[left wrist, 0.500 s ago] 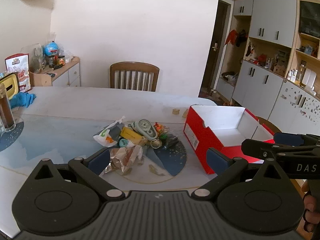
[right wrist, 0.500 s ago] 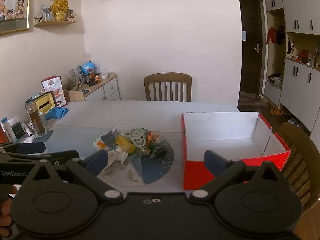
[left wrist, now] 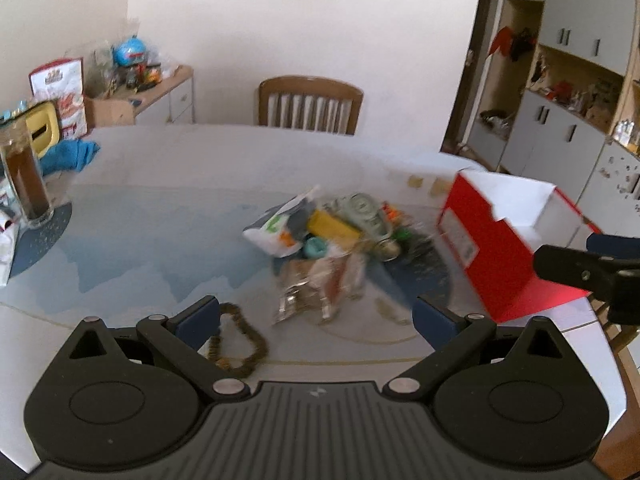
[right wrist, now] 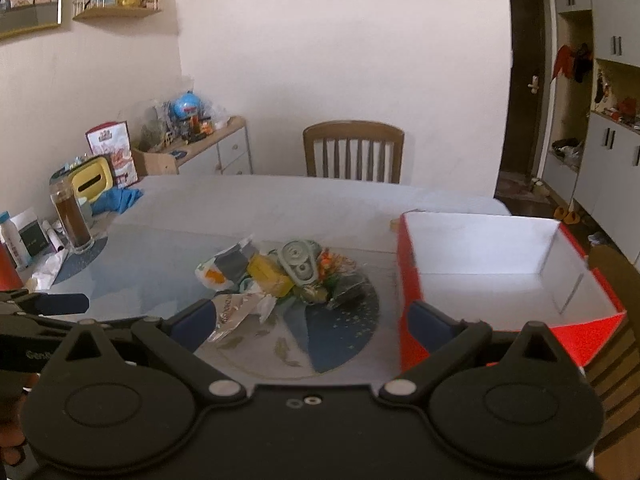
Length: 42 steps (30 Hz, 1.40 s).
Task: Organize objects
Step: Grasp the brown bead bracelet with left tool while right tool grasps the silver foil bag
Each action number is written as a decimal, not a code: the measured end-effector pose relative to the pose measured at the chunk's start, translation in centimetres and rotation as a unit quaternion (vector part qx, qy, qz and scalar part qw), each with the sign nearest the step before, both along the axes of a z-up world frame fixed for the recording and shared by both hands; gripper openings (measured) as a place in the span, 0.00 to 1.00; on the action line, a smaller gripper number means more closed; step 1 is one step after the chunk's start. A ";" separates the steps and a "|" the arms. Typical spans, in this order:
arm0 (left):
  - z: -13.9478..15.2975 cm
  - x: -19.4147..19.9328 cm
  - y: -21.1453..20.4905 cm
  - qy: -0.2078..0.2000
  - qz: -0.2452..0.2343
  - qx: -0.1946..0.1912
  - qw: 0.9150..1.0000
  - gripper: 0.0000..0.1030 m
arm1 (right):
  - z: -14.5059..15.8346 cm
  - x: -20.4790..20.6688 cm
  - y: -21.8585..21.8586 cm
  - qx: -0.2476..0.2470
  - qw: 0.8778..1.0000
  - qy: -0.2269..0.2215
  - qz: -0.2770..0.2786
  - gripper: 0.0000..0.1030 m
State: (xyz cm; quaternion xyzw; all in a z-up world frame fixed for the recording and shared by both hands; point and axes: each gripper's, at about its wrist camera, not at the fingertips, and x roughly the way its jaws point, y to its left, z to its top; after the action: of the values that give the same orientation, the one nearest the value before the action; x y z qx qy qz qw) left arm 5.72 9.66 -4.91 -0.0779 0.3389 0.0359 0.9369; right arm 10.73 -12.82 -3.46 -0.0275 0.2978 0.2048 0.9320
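Both sets of jaws stand spread wide with nothing between them: the left gripper and the right gripper each show two blue pads held well apart above the table, a broad pale surface with a smooth, glossy top printed with blue washes. At 3 o'clock on that table sits the red box, open-topped cardboard with glossy red outer walls and a matte white inside; no contents show in it. At the table's middle, toward 12 o'clock from the right gripper, lies the pile of objects, resting partly on a dark blue round placemat speckled with pale dots. In the pile, a crinkled white plastic bag with green and orange print lies at its 9 o'clock side, a clear crumpled foil-like wrapper at 6 o'clock, a flat yellow block in the centre, and a grey-green correction-tape dispenser, rounded and hard-shelled, at 12 o'clock. The left wrist view is motion-blurred, so finer pieces there cannot be told. Near the left gripper's left pad, at 7 o'clock of the pile, lies a looped brown beaded string, knobbly and matte, apart from the heap. At 9 o'clock stands a tall clear glass of brown liquid.
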 end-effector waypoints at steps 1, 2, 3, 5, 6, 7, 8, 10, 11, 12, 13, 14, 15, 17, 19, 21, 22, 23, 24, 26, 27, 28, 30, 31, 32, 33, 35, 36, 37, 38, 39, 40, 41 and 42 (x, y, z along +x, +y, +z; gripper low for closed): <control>-0.4 0.3 0.5 0.004 0.001 -0.001 1.000 1.00 | -0.3 0.4 0.6 -0.004 1.000 0.004 0.002 0.99; -1.0 0.7 1.0 0.009 0.003 0.000 1.000 1.00 | -0.6 0.7 1.1 -0.007 1.000 0.009 0.003 0.99; -1.5 1.1 1.5 0.014 0.004 0.002 1.000 1.00 | -0.9 1.1 1.6 -0.010 1.000 0.015 0.003 0.99; -2.6 1.8 2.3 0.024 0.004 0.006 1.000 1.00 | -1.4 1.9 2.8 -0.014 1.000 0.025 0.010 0.99; -3.2 2.2 2.7 0.030 0.003 0.008 1.000 1.00 | -1.7 2.2 3.2 -0.015 0.999 0.028 0.013 0.99; -3.7 2.5 3.0 0.036 0.001 0.009 0.999 1.00 | -1.9 2.5 3.9 -0.017 0.999 0.030 0.017 0.99; -4.3 2.9 3.4 0.041 -0.002 0.011 0.999 1.00 | -2.1 2.9 4.6 -0.020 0.999 0.034 0.022 0.99; -5.3 3.4 3.8 0.047 -0.005 0.016 0.999 0.99 | -2.7 3.5 5.8 -0.021 0.998 0.042 0.032 0.98; -5.7 3.6 4.0 0.048 -0.005 0.017 0.999 0.99 | -3.0 3.9 6.5 -0.024 0.998 0.047 0.037 0.98; -6.1 3.9 4.3 0.050 -0.007 0.017 0.999 0.99 | -3.4 4.2 7.1 -0.025 0.997 0.052 0.041 0.98; -6.5 4.1 4.5 0.053 -0.009 0.016 0.998 0.99 | -3.8 4.5 7.6 -0.027 0.997 0.056 0.045 0.98; -6.9 4.4 4.7 0.056 -0.013 0.017 0.998 0.99 | -4.2 4.9 8.2 -0.031 0.996 0.062 0.047 0.98; -7.2 4.6 4.8 0.058 -0.017 0.020 0.998 0.99 | -4.7 5.3 8.8 -0.033 0.996 0.070 0.049 0.97; -7.7 5.0 4.9 0.059 -0.026 0.024 0.998 0.99 | -5.5 5.9 9.7 -0.036 0.995 0.080 0.051 0.96; -8.2 5.3 4.9 0.062 -0.036 0.027 0.997 0.99 | -6.4 6.6 10.6 -0.033 0.993 0.090 0.063 0.96; -8.7 5.4 4.9 0.068 -0.042 0.031 0.996 0.97 | -7.5 7.1 11.3 -0.039 0.992 0.101 0.067 0.94; -8.9 5.5 4.9 0.070 -0.045 0.032 0.996 0.96 | -7.8 7.2 11.6 -0.042 0.991 0.107 0.066 0.94; -9.1 5.5 4.9 0.072 -0.048 0.032 0.996 0.96 | -8.2 7.4 12.0 -0.043 0.990 0.112 0.068 0.93; -9.2 5.6 5.0 0.072 -0.050 0.032 0.996 0.95 | -8.4 7.5 12.3 -0.044 0.990 0.112 0.070 0.93; -9.4 5.7 5.3 0.074 -0.052 0.031 0.995 0.92 | -8.8 7.8 13.0 -0.049 0.990 0.111 0.071 0.91; -9.5 5.8 5.4 0.074 -0.054 0.031 0.995 0.89 | -9.1 8.1 13.3 -0.050 0.989 0.117 0.070 0.89; -9.6 5.9 5.5 0.075 -0.055 0.032 0.995 0.88 | -9.3 8.3 13.5 -0.049 0.989 0.122 0.069 0.87; -9.8 6.1 5.6 0.078 -0.057 0.035 0.995 0.87 | -9.7 8.8 14.0 -0.048 0.988 0.128 0.067 0.86; -9.9 6.2 5.7 0.080 -0.057 0.035 0.995 0.83 | -9.8 9.0 14.1 -0.047 0.988 0.130 0.065 0.85; -10.0 6.3 5.7 0.082 -0.057 0.037 0.994 0.80 | -9.9 9.3 14.3 -0.046 0.988 0.132 0.061 0.84; -10.1 6.4 5.8 0.084 -0.059 0.037 0.994 0.75 | -10.0 9.5 14.4 -0.045 0.988 0.134 0.058 0.84; -10.4 6.5 6.0 0.089 -0.060 0.034 0.994 0.69 | -10.2 9.9 14.5 -0.043 0.988 0.140 0.054 0.83; -10.5 6.6 6.1 0.092 -0.059 0.035 0.993 0.66 | -10.4 10.0 14.7 -0.045 0.987 0.145 0.053 0.79; -10.5 6.5 6.2 0.090 -0.059 0.038 0.994 0.63 | -10.6 10.2 14.8 -0.047 0.986 0.149 0.052 0.76; -10.5 6.6 6.2 0.090 -0.061 0.037 0.993 0.62 | -10.7 10.3 14.9 -0.047 0.986 0.152 0.051 0.76; -10.4 6.6 6.3 0.089 -0.062 0.035 0.993 0.60 | -10.8 10.4 14.9 -0.047 0.986 0.155 0.050 0.75; -10.4 6.5 6.3 0.088 -0.064 0.034 0.994 0.56 | -10.9 10.4 14.9 -0.047 0.985 0.156 0.050 0.74; -10.4 6.5 6.4 0.088 -0.064 0.036 0.993 0.53 | -10.9 10.4 15.0 -0.048 0.985 0.156 0.051 0.72; -10.4 6.5 6.4 0.088 -0.064 0.038 0.993 0.47 | -11.0 10.4 15.1 -0.050 0.985 0.158 0.053 0.67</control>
State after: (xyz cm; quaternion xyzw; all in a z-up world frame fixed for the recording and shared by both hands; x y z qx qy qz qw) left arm 12.23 16.05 -15.28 -0.0173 0.4224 -0.0049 0.9062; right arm 21.11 2.26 -14.43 -0.0567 0.4493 0.2408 0.8584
